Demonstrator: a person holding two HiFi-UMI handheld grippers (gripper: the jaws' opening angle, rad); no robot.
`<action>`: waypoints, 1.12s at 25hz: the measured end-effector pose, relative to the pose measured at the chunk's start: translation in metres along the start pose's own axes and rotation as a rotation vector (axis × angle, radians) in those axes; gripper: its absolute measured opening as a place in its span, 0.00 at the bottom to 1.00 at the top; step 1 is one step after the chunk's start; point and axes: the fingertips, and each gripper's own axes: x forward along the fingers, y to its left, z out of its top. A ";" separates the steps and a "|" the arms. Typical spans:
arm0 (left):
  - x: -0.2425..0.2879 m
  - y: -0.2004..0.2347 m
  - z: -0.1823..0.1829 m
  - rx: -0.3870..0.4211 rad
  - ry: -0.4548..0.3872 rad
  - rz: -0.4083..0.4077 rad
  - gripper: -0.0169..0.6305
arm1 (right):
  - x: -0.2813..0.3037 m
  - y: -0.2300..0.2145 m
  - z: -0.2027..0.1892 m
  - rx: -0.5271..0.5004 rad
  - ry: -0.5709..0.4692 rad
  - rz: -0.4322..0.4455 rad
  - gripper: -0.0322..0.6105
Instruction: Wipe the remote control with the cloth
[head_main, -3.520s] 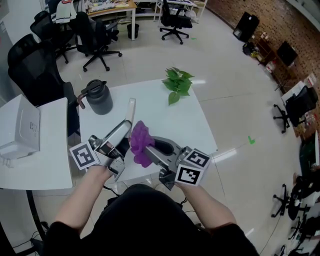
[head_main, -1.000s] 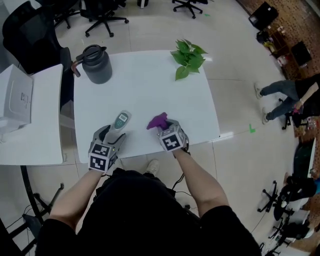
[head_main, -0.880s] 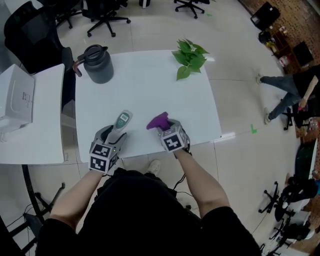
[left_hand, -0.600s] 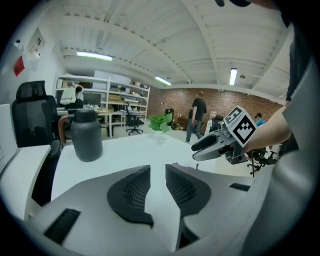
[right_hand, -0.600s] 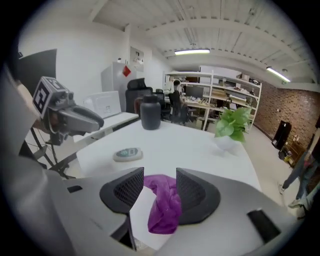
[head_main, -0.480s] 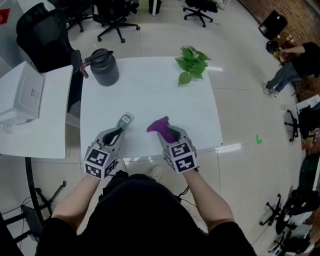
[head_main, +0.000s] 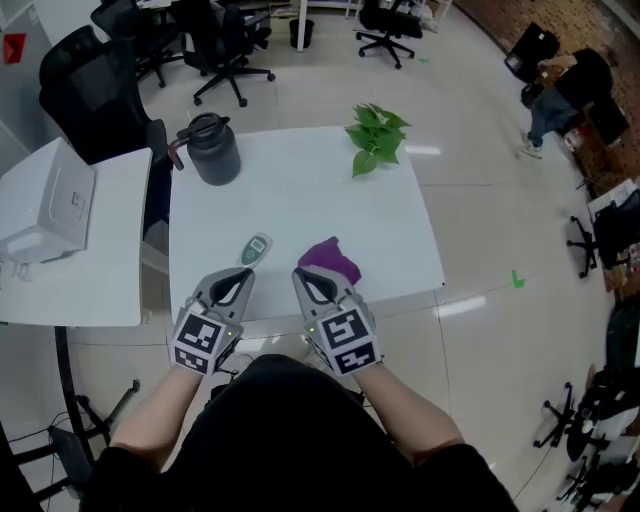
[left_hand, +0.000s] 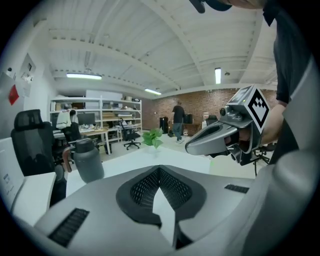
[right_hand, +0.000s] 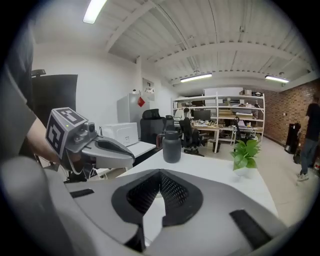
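A big room with a shiny pale floor (head_main: 480, 200) is seen from above. A red brick wall (left_hand: 200, 102) is seen at the far side. A white square table (head_main: 300, 190) is set in the middle of the floor. A second white table (head_main: 90, 290) is placed just beside it on the left, and a white box-shaped machine (head_main: 50, 205) is kept on that one. Black office chairs on wheels (head_main: 215, 40) are parked past the far edge of the square table. A person in dark clothes (head_main: 560, 85) is seen bent low near the brick wall, well apart from the tables.

A dark grey jug with a handle (head_main: 213, 152) is stood at the far left corner of the square table. A small green leafy plant (head_main: 375, 135) is stood at the far right side. Both are well apart from the near edge.

The left gripper (head_main: 243, 274) and the right gripper (head_main: 303, 277) are held side by side over the near edge of the table. Both pairs of jaws are pressed fully together, and nothing is held in either one.

The crumpled purple cloth (head_main: 335, 258) is laid on the table, just in front of the right gripper's tip. The slim pale grey remote control (head_main: 255, 248) is laid flat on the table, just past the left gripper's tip and near the cloth, but not touching it.
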 end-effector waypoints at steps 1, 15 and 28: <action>-0.003 0.000 0.001 0.012 -0.001 -0.014 0.03 | 0.001 0.003 0.000 0.002 -0.007 -0.020 0.08; -0.031 -0.008 0.022 0.117 -0.061 -0.140 0.03 | -0.003 0.046 0.017 -0.013 -0.038 -0.157 0.07; -0.036 -0.015 0.019 0.113 -0.055 -0.145 0.03 | -0.012 0.056 0.023 -0.028 -0.039 -0.159 0.07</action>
